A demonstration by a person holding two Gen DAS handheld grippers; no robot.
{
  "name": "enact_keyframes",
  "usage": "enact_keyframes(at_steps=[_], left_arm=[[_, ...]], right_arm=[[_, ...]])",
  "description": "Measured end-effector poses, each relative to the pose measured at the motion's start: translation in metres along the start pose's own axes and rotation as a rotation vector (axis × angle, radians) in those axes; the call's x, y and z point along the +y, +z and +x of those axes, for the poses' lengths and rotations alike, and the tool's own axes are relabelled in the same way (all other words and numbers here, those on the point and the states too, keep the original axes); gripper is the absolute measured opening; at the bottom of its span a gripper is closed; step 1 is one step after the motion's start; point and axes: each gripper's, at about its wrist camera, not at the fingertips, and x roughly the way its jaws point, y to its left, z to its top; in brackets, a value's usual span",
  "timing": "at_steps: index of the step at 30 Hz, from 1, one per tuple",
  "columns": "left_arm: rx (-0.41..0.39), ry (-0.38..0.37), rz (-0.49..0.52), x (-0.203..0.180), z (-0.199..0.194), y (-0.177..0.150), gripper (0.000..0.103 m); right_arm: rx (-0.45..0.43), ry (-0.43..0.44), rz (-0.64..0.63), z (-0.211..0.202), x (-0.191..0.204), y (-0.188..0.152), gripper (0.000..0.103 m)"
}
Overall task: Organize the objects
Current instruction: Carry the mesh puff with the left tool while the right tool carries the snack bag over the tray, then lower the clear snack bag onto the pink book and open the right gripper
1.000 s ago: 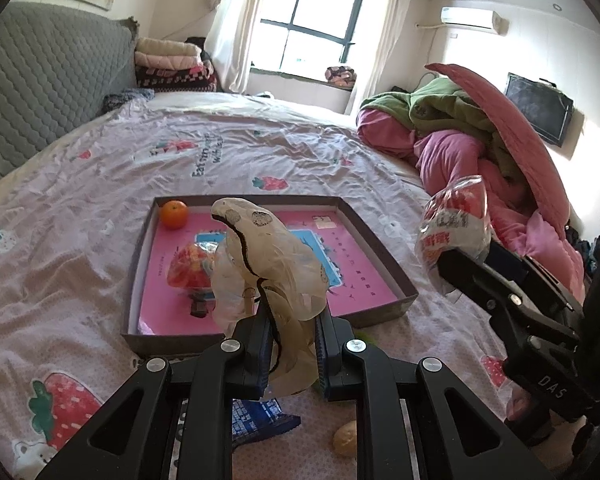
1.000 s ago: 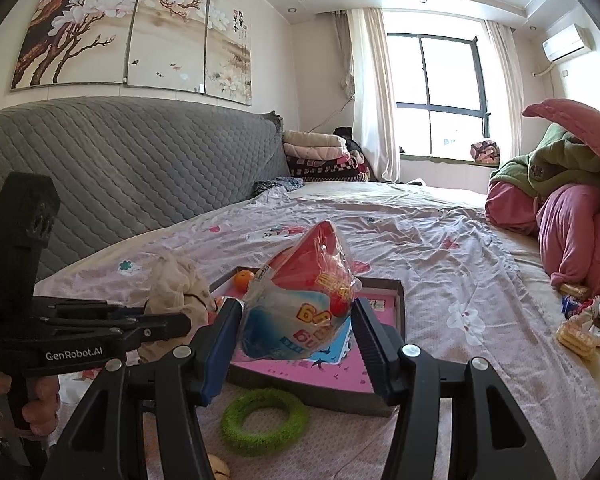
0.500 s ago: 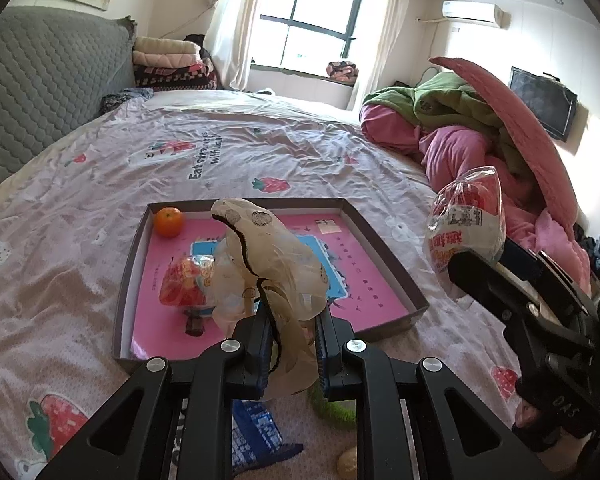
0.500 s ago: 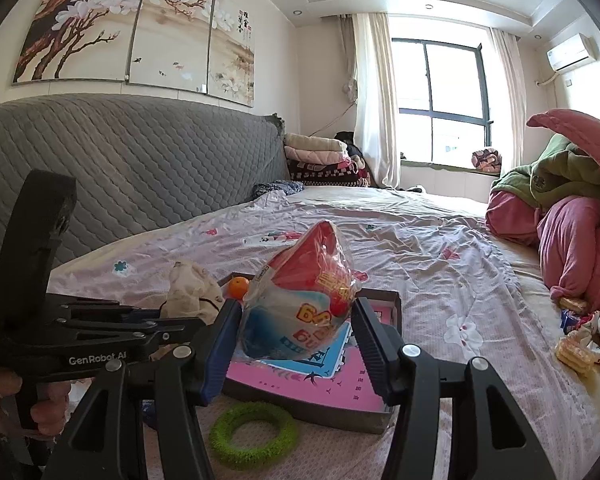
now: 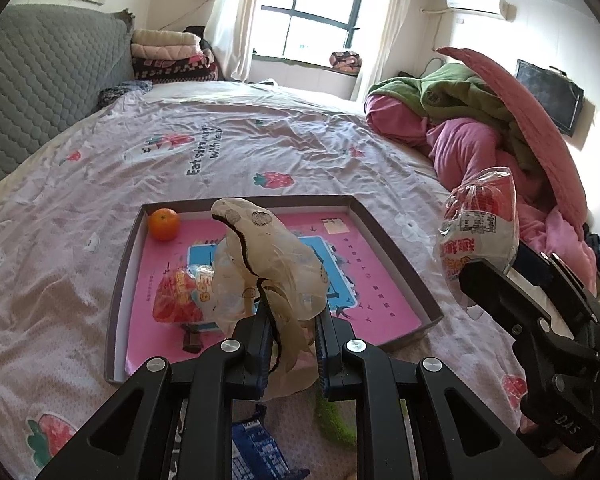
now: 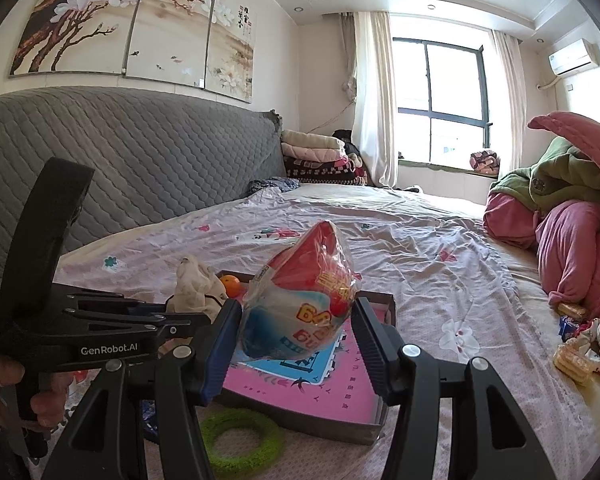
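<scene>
The tray [image 5: 392, 240] lies mid-frame on the bed; only the left view shows a packet [image 5: 180, 296] inside. A beige bag [image 5: 272, 264], upright, is clamped by the left gripper [image 5: 290, 344]. A snack bag [image 6: 300, 300], tip upward, is gripped by the right gripper [image 6: 296, 344].

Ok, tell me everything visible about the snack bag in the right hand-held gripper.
The snack bag is a puffy, crinkled clear-plastic pack printed red on top and white and blue below, with yellow and red lettering; a printed label shows on its back in the left wrist view. It stands upright, tapering upward, clamped between the black pads of the right hand-held gripper. It is held in the air just short of the pink-lined tray, touching nothing else.
</scene>
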Motion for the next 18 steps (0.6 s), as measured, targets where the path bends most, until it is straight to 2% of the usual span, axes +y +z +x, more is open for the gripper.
enact_keyframes(at_steps=[18], left_arm=[[0.051,-0.008,0.006,0.001,0.032,0.009,0.018]], right_arm=[[0.074,-0.016,0.011,0.029,-0.015,-0.008,0.057]])
